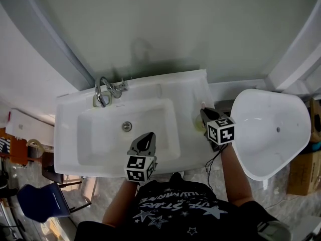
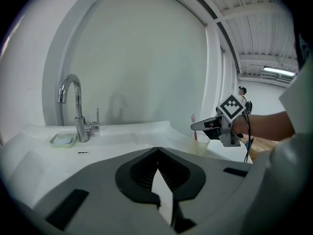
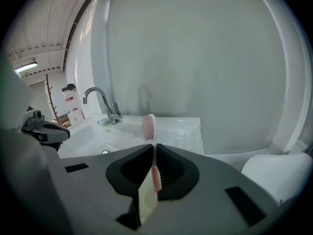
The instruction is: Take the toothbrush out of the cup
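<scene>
We stand at a white washbasin (image 1: 65, 134) with a chrome faucet (image 1: 103, 90) at its back. On the ledge at the basin's right end stands a pale, translucent cup (image 1: 199, 125), and the toothbrush (image 1: 202, 106) stands upright in it, its pink-bristled head (image 3: 148, 126) rising above the rim.

We judge the toothbrush to be light and stiff, a slim plastic stick with a smooth handle that could slide or swivel in a loose grip. The cup looks light too, so it may tip or ride up with the brush if the handle drags on the rim. The best hold is on the neck or upper handle, just below the bristles and clear of the cup, so that we can lift straight up.

Our right gripper (image 3: 154, 149) is clenched on the toothbrush at exactly that place. Its own view shows the two jaws drawn nearly together with the pink and white handle pinched between them, the head poking out past the tips. From the left gripper view it sits right over the cup (image 2: 202, 143). Our left gripper (image 2: 157, 151) hangs over the basin's front edge, well apart from the cup, jaws together and empty
</scene>
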`<state>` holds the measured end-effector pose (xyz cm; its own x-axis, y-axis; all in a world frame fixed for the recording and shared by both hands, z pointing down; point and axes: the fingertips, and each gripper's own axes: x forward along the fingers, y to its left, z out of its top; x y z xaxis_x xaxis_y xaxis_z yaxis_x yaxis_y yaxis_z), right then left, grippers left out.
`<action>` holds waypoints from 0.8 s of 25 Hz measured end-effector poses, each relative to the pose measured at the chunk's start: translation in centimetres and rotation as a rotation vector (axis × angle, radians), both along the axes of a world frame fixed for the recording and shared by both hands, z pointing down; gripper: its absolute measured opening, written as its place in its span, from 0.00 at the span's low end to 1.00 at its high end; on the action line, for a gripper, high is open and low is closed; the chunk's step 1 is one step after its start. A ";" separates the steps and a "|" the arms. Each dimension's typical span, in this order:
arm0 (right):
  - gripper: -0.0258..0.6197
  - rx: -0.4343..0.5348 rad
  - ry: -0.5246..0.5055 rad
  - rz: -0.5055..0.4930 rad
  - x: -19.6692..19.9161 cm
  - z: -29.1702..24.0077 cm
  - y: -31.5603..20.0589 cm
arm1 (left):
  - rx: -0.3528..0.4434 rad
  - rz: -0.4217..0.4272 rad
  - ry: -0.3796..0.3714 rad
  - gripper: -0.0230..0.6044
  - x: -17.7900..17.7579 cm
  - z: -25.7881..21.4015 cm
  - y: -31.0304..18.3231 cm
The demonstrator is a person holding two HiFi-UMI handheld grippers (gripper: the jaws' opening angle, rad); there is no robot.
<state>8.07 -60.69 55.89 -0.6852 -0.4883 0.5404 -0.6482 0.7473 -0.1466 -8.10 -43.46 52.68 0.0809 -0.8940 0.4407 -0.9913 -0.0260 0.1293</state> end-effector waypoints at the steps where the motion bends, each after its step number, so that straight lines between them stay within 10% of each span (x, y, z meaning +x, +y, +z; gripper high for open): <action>1: 0.09 -0.003 -0.010 0.003 0.0 -0.2 0.2 | 0.003 0.005 -0.001 0.06 0.0 -0.1 0.0; 20: 0.09 0.167 -0.130 0.130 1.0 -10.1 4.8 | 0.080 0.107 0.005 0.06 -1.6 -2.9 4.9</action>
